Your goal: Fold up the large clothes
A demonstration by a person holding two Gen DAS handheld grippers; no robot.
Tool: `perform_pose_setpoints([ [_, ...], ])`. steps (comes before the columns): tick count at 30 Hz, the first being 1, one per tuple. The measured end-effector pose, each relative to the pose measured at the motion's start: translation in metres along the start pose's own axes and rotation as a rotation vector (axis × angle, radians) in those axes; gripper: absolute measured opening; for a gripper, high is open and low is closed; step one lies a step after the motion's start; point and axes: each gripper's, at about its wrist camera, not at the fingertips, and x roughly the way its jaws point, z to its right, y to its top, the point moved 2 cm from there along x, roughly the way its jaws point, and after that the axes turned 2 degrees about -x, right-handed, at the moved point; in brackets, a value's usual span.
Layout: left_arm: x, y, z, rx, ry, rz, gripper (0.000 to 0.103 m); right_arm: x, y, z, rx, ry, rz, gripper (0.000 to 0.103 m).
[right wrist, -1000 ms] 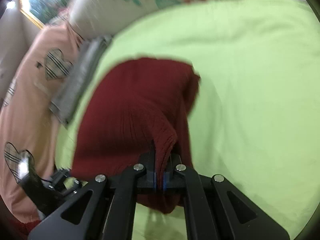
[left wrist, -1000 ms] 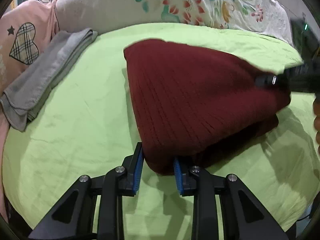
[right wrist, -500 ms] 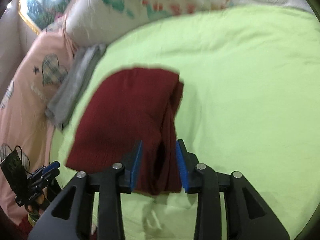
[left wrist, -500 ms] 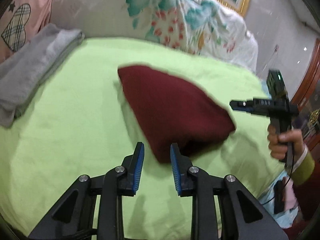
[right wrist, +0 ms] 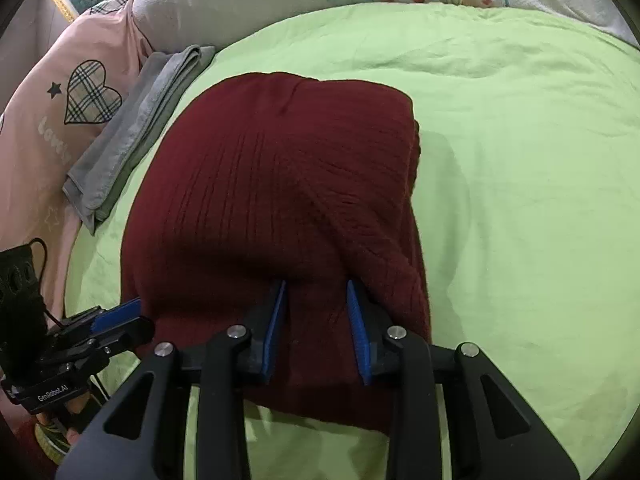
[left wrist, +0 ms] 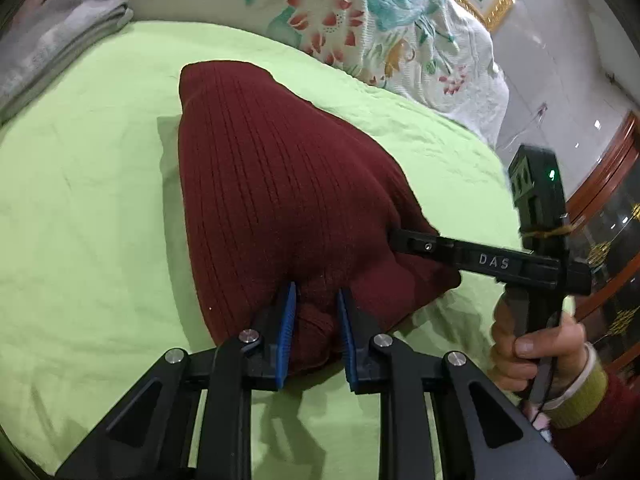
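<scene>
The dark red sweater (left wrist: 280, 200) was a thick ribbed knit, matt and slightly fuzzy. Beneath it, the lime-green bed sheet (left wrist: 88, 208) was smooth woven cloth with soft creases and no shine. Left of the sweater, the folded grey garment (right wrist: 136, 128) looked like soft matt jersey. Behind the sweater, the floral quilt (left wrist: 380, 32) had a puckered, stitched texture. The left hand-held gripper (left wrist: 316, 336) was matt black plastic with bright metal screw heads, and its blue pads (left wrist: 286, 340) were finely ridged; the right hand-held gripper (right wrist: 316, 330) looked the same. Right of the sweater, the cabinet (left wrist: 616, 216) was glossy reddish wood.
</scene>
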Motion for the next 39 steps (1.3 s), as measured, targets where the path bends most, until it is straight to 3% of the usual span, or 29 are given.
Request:
perform_pose_setpoints([
  [3,-0.002,-0.007,0.015,0.061,0.065,0.003,0.021,-0.003,-0.004,0.008,0.008,-0.004,0.001,0.031],
  [11,-0.009,-0.010,0.018,0.039,0.011,0.015,0.019,-0.015,-0.008,0.010,0.021,-0.004,-0.031,0.030],
  [13,-0.003,-0.013,0.021,0.054,0.025,0.009,0.019,-0.031,0.002,0.006,0.044,0.059,0.005,0.030],
  [15,-0.003,-0.015,0.021,0.055,0.023,0.014,0.019,-0.052,0.020,-0.005,0.043,0.129,0.096,0.031],
  [17,-0.003,-0.011,0.020,0.032,0.008,0.012,0.019,-0.058,0.035,-0.014,0.020,0.105,0.134,0.032],
  [20,-0.006,-0.013,0.019,0.020,0.005,0.009,0.019,-0.039,0.056,-0.013,0.016,0.066,0.130,0.032],
  [23,-0.004,-0.021,0.019,0.029,0.007,0.003,0.018,0.015,0.054,0.007,0.056,-0.014,-0.010,0.032],
  [24,0.000,-0.024,0.021,0.038,0.004,-0.007,0.018,0.024,0.050,0.014,0.068,-0.002,-0.025,0.031],
  [25,0.006,-0.029,0.022,0.035,0.006,-0.041,0.018,0.025,0.049,0.017,0.073,0.009,-0.003,0.031],
  [27,0.018,-0.036,0.022,0.018,0.019,-0.118,0.008,0.013,0.049,0.015,0.071,0.013,0.021,0.031],
  [28,0.017,-0.039,0.021,0.011,0.027,-0.122,0.007,0.005,0.048,0.013,0.074,0.026,0.036,0.032],
  [33,-0.037,-0.030,0.025,0.008,-0.074,-0.004,0.007,-0.051,0.026,0.001,0.027,0.117,0.120,0.033],
  [37,-0.073,-0.013,0.032,0.060,-0.081,0.066,0.012,-0.069,0.014,-0.009,0.030,0.193,0.122,0.033],
  [39,-0.081,-0.005,0.030,0.075,-0.042,0.092,0.013,-0.066,0.008,-0.013,0.032,0.209,0.105,0.033],
])
